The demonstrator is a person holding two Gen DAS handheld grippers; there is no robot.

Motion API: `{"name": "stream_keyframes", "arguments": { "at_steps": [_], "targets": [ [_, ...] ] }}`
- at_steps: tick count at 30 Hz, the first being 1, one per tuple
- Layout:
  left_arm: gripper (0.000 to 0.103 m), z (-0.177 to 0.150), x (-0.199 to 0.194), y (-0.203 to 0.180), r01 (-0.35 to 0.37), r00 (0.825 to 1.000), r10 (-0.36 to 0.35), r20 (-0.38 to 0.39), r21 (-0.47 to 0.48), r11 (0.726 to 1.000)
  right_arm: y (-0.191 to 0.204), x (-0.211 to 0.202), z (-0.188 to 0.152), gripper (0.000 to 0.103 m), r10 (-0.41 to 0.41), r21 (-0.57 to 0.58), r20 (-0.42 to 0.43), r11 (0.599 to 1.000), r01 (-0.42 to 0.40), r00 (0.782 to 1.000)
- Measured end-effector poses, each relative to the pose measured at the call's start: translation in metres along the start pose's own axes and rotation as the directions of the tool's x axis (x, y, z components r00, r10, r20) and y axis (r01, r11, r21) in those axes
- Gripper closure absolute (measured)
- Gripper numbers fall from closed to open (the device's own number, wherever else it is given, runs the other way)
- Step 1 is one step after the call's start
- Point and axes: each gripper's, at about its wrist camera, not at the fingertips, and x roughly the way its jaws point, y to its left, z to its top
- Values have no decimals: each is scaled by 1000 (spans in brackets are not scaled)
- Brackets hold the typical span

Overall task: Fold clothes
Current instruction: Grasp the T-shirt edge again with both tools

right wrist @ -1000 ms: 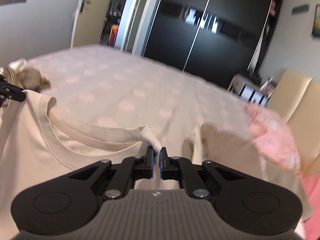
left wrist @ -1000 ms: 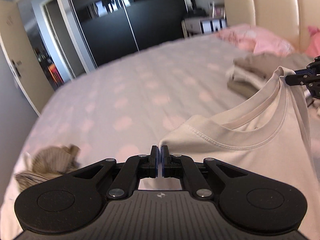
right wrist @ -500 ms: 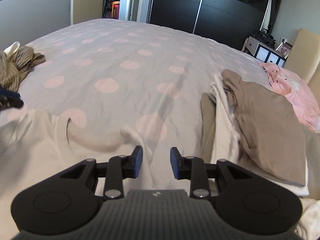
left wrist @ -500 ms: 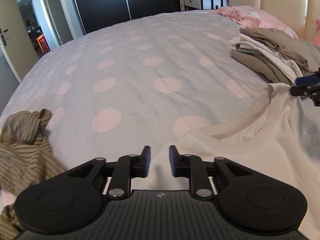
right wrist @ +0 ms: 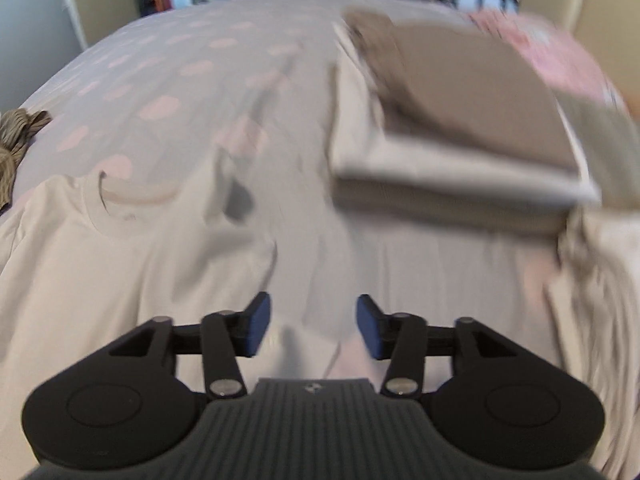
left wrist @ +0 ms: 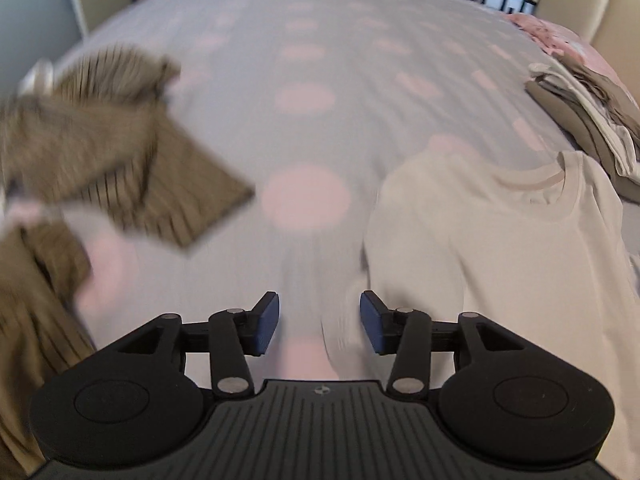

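Note:
A cream T-shirt (left wrist: 500,248) lies flat on the bed, collar away from me; the right wrist view has it (right wrist: 100,248) at the left. My left gripper (left wrist: 319,322) hovers low over the shirt's left edge, jaws opening, only a blurred bit of sleeve and bedspread below the gap, pads pressing on nothing. My right gripper (right wrist: 310,324) hangs over the shirt's right edge, jaws opening too, nothing gripped. Both views are motion-blurred.
The bedspread (left wrist: 320,60) is grey with pink dots. A brown striped garment (left wrist: 100,152) lies crumpled at the left. A stack of folded clothes (right wrist: 452,128) sits at the right, with a loose pale garment (right wrist: 600,280) beside it. Pink pillows (left wrist: 552,36) and a headboard lie beyond.
Both grippers let go of the T-shirt's shoulders and opened. The shirt dropped flat onto the bed. Both hands moved down and apart, toward the shirt's side edges.

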Motion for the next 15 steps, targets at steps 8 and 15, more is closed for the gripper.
{"name": "stream_keyframes", "arguments": {
  "at_steps": [8,15],
  "targets": [
    [85,-20,7,-24,40,997,-37,68,-38,998,-10,15,-34,81,87,201,0,976,-86,996],
    [102,-18,-19,-22,-63,988,70,136,-50,997,2,-8,-21,98,-16,128,53,992,9,998]
  ]
}}
